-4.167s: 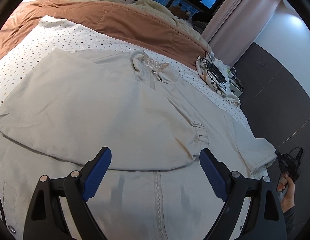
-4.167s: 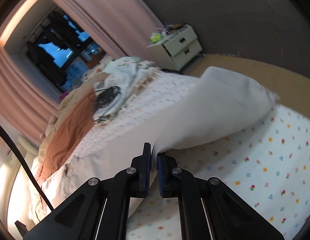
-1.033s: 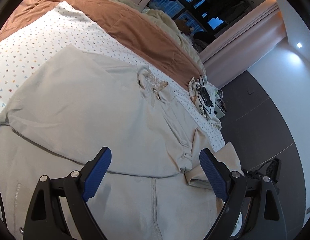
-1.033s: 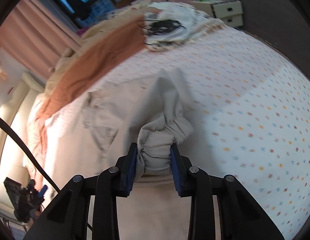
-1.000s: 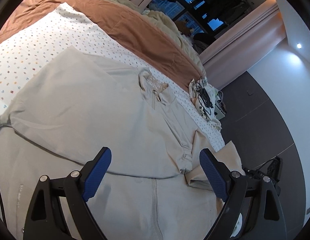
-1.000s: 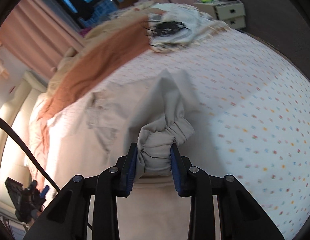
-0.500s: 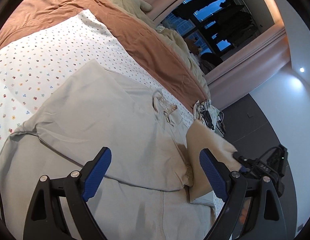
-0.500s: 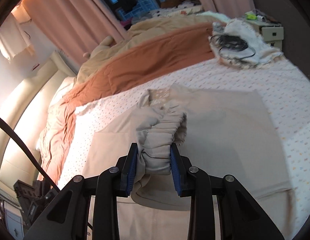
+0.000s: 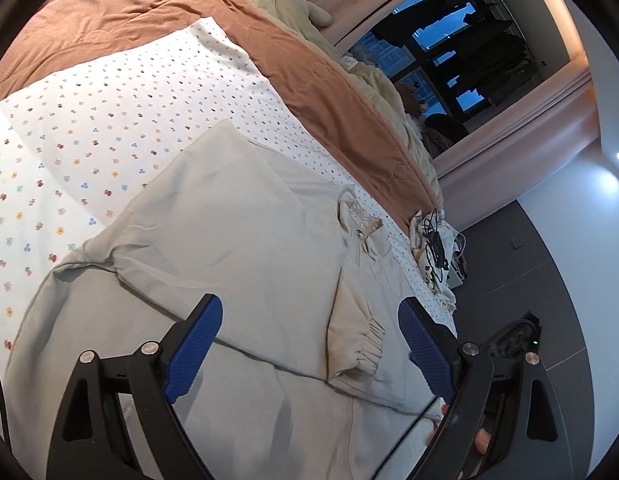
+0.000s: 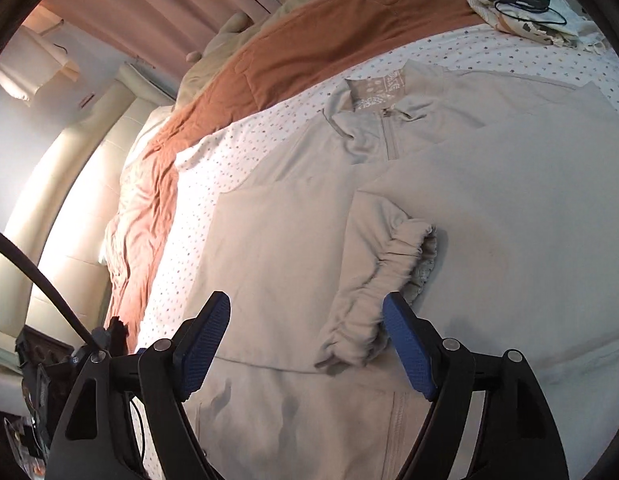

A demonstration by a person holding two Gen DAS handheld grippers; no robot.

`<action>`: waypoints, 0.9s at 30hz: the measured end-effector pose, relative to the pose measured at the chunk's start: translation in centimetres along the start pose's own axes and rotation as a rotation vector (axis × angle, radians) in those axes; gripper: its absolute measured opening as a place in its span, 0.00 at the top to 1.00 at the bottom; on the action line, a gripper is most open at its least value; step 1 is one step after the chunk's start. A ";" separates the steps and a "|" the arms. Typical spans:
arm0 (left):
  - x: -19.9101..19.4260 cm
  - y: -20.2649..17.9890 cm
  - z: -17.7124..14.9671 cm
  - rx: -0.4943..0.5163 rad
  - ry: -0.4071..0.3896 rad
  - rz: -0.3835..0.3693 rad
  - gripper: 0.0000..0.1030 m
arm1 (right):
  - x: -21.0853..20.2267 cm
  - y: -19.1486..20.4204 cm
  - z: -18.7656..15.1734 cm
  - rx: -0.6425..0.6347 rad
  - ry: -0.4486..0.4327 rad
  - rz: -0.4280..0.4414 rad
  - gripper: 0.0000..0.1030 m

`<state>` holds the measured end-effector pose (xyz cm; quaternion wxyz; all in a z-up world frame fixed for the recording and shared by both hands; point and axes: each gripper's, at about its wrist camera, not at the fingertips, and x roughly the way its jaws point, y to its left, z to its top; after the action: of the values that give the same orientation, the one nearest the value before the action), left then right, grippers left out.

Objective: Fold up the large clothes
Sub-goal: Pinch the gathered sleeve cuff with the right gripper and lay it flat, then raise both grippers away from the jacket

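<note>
Dotted white sheet [image 9: 109, 120] covers the bed, with a brown blanket [image 9: 309, 76] along its far side and a bundle with black cables [image 10: 521, 0] at the corner. On the sheet lies a pale grey jacket [image 9: 237, 232], spread flat, collar [image 10: 373, 92] toward the blanket. Its gathered cuff [image 10: 389, 280] rests on the jacket's front. The right gripper [image 10: 305, 344] is opening, fingers clear of the cuff, which lies just beside the right one. The left gripper [image 9: 309, 344] hangs spread wide, grasping nothing.
</note>
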<state>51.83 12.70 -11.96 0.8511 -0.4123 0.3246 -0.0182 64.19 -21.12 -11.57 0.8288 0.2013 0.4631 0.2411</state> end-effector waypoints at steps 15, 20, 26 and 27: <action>-10.3 5.0 -2.3 0.042 -0.052 0.156 0.11 | 2.4 -0.6 -2.7 0.098 0.016 -0.077 0.25; -13.9 8.9 -0.9 0.009 -0.102 0.253 0.11 | 6.0 0.9 -2.0 0.116 0.036 -0.082 0.25; -15.1 12.2 -1.0 -0.033 -0.107 0.303 0.11 | 5.8 5.9 -1.9 0.045 0.018 0.163 0.25; -15.2 12.6 -1.2 -0.041 -0.108 0.304 0.11 | 5.6 6.6 -2.0 0.029 0.018 0.160 0.25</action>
<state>36.20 24.75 -13.30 0.8517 -0.3761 0.3372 0.1394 63.57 -12.35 -12.62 0.7997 0.2471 0.4565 0.3016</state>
